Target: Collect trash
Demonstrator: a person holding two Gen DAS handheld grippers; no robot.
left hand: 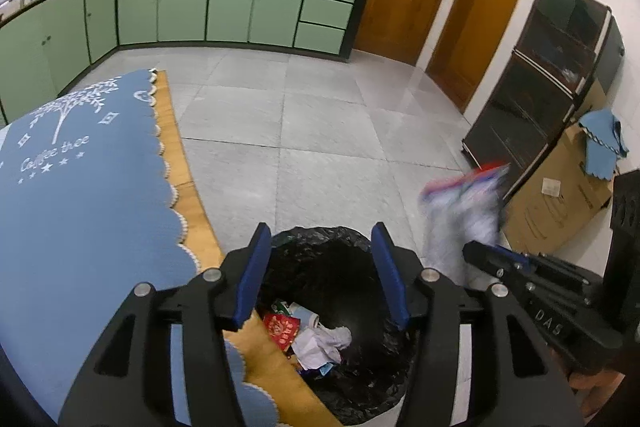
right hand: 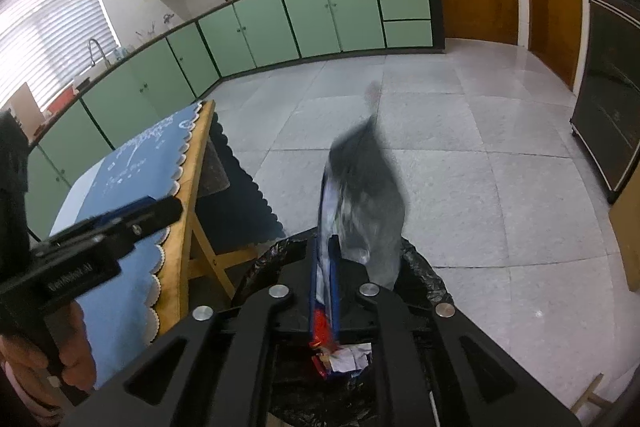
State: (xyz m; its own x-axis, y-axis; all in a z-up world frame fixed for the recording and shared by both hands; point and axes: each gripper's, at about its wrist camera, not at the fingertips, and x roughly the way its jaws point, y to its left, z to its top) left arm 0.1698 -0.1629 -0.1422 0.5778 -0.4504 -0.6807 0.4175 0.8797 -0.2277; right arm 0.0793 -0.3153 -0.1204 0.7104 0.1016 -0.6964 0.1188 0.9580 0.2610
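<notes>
A trash bin lined with a black bag [left hand: 360, 379] stands on the floor by the table, holding crumpled paper and red wrappers [left hand: 308, 337]. My left gripper [left hand: 320, 275] is open and empty, hovering above the bin's mouth. My right gripper [right hand: 325, 267] is shut on a blurred plastic snack bag [right hand: 360, 203], silver with blue and red print, held above the bin's rim [right hand: 424, 267]. In the left wrist view the snack bag [left hand: 464, 211] shows to the right of the bin, with the right gripper [left hand: 500, 259] below it.
A wooden table with a blue scalloped cloth [left hand: 80, 187] stands left of the bin. Green kitchen cabinets [left hand: 240, 3] line the far wall. A dark cabinet [left hand: 552, 75] and a cardboard box [left hand: 560, 195] stand at the right. Grey floor tiles [left hand: 320, 127] lie between.
</notes>
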